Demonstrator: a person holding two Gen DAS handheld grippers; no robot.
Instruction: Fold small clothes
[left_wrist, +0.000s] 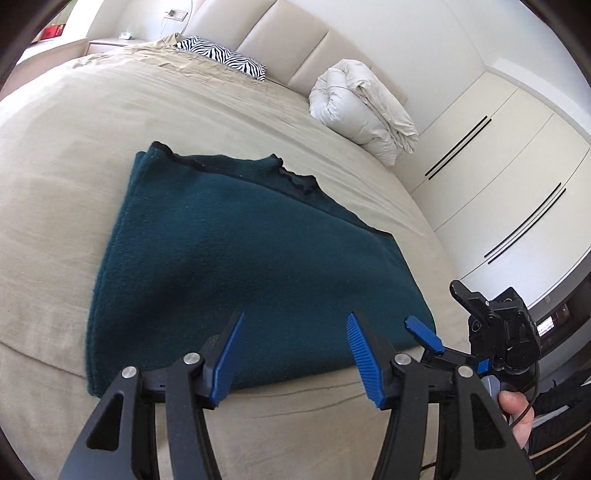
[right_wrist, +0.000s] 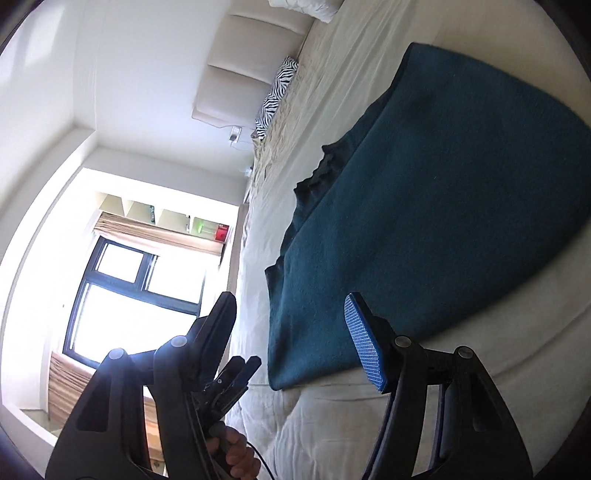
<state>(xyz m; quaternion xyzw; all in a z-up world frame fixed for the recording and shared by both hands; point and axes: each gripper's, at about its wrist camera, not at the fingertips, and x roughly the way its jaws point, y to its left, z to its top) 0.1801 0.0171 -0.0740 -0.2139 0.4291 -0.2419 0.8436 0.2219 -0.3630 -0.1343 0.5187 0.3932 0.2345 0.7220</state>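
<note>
Dark teal knit garment (left_wrist: 236, 266) folded flat on beige bed (left_wrist: 66, 177), ruffled black edge at 12 o'clock. Left tongs (left_wrist: 295, 354) apart, nothing between blue pads, hovering over garment's near edge. Right tongs (right_wrist: 291, 332) apart, empty, beside garment's near corner at its 4 o'clock. Zebra pillow (left_wrist: 221, 57) at 12 o'clock, rolled white duvet (left_wrist: 362, 110) at 1 o'clock by headboard.
</note>
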